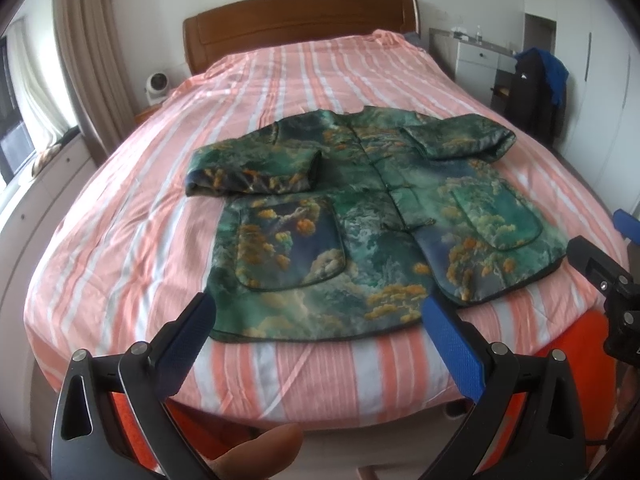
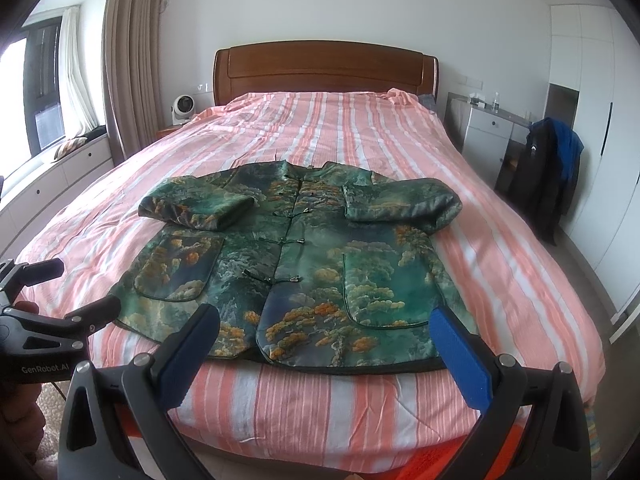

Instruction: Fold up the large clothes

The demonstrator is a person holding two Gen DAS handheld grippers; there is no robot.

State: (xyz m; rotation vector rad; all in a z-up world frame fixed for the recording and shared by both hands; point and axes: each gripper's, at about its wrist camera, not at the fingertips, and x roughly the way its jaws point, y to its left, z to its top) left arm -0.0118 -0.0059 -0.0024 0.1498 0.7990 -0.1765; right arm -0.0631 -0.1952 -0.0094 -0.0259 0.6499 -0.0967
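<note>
A green jacket (image 1: 360, 216) with orange and white tree print lies flat, front up and buttoned, near the foot of the bed; it also shows in the right wrist view (image 2: 296, 268). Both sleeves are folded inward across the chest. My left gripper (image 1: 320, 308) is open and empty, held above the jacket's lower hem near the bed's foot. My right gripper (image 2: 326, 320) is open and empty, also above the hem. The right gripper shows at the right edge of the left wrist view (image 1: 600, 268); the left one shows at the left edge of the right wrist view (image 2: 60, 292).
The bed has a pink and white striped cover (image 2: 360, 136) and a wooden headboard (image 2: 324, 72). A white fan (image 2: 182, 110) stands at the back left. A white cabinet (image 2: 486, 136) and a chair with dark clothes (image 2: 548, 176) stand at the right. Window and curtain are at the left.
</note>
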